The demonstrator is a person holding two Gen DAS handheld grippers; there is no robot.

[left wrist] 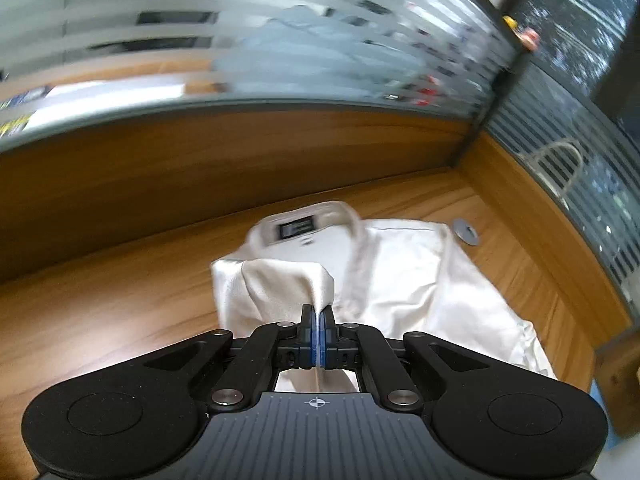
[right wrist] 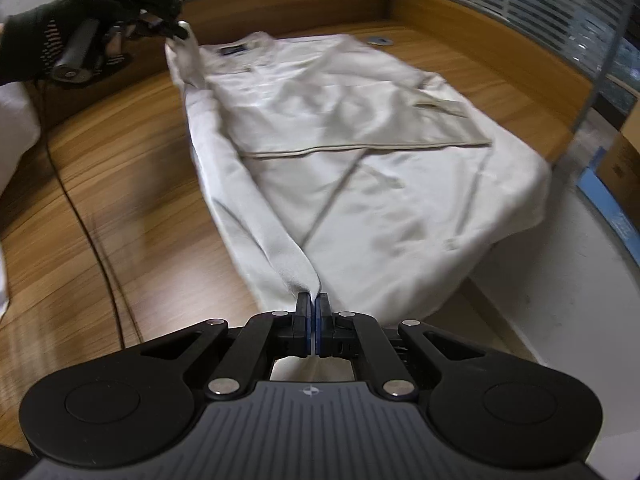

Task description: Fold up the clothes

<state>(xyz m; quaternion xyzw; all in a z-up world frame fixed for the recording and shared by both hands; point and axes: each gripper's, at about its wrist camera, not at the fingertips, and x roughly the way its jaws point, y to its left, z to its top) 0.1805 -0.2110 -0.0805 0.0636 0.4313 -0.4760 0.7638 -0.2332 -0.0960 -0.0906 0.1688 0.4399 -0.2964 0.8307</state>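
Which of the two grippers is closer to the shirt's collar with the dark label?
Left. The left gripper pinches the shirt at the shoulder right beside the collar; the right gripper pinches the same side edge down at the hem end, far from it.

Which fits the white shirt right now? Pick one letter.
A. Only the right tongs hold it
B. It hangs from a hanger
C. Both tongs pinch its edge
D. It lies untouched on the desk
C: the left tongs and the right tongs are each shut on a fold of the white shirt, one near the collar, one at the hem.
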